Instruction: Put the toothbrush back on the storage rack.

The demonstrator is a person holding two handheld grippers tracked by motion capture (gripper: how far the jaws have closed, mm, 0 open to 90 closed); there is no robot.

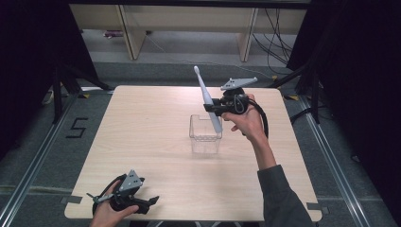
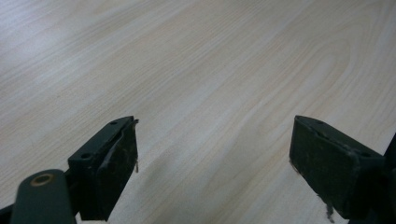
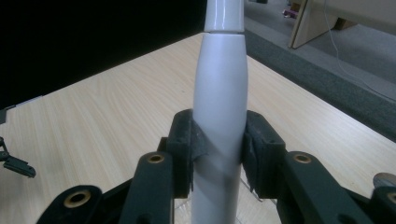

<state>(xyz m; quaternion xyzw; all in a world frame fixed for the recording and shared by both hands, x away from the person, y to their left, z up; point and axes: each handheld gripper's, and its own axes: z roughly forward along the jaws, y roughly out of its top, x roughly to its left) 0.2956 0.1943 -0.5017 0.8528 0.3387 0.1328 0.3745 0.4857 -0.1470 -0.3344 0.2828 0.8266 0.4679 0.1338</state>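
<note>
The right tool [image 1: 213, 108] clamps the thick body of a white electric toothbrush [image 1: 206, 94], its black pads [image 3: 187, 149] pressing both sides. The brush slants, head up and away from the person, lower end dipping at the rim of a clear square plastic container [image 1: 205, 137] near the middle of the pale wooden desk [image 1: 142, 142]; whether that end touches the container is hard to tell. The left tool [image 1: 150, 202] rests at the near edge, jaws spread wide over bare wood. Beyond the desk stand light wooden furniture legs [image 1: 130, 33] and loose cables [image 1: 276, 42].
</note>
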